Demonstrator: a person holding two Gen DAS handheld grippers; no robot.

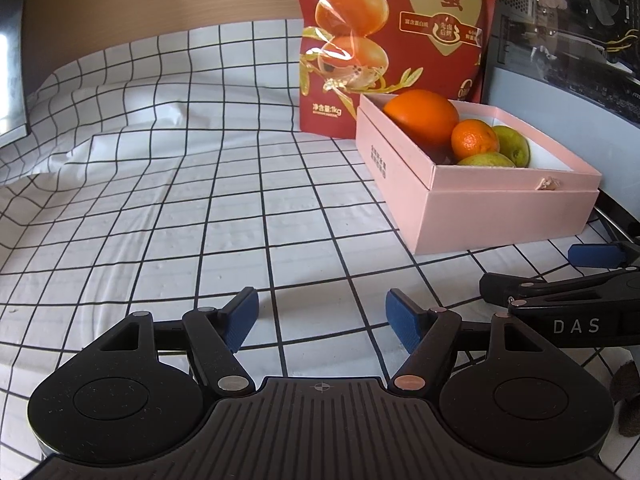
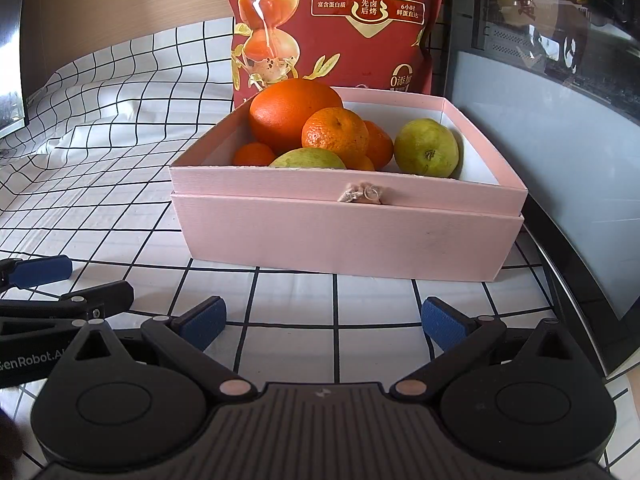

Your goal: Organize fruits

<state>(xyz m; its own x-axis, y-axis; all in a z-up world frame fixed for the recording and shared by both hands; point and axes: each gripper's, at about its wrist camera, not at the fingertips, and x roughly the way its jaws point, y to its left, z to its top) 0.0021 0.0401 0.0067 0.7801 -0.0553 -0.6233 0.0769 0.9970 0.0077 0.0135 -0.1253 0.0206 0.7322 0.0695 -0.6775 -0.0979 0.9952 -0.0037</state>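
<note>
A pink box (image 2: 352,236) stands on the checked cloth and holds a large orange (image 2: 288,108), smaller mandarins (image 2: 334,132) and green pears (image 2: 426,148). The box (image 1: 480,208) with the orange (image 1: 422,114) also shows at the right of the left wrist view. My right gripper (image 2: 322,324) is open and empty, low over the cloth just in front of the box. My left gripper (image 1: 322,320) is open and empty, to the left of the box over bare cloth. The right gripper's fingers (image 1: 596,256) show at the left view's right edge.
A red snack bag (image 2: 340,20) stands behind the box against the wall. A dark computer case (image 2: 560,100) stands right of the box. The white checked cloth (image 1: 160,220) stretches left, rumpled toward the back. A dark screen edge (image 1: 12,60) is at far left.
</note>
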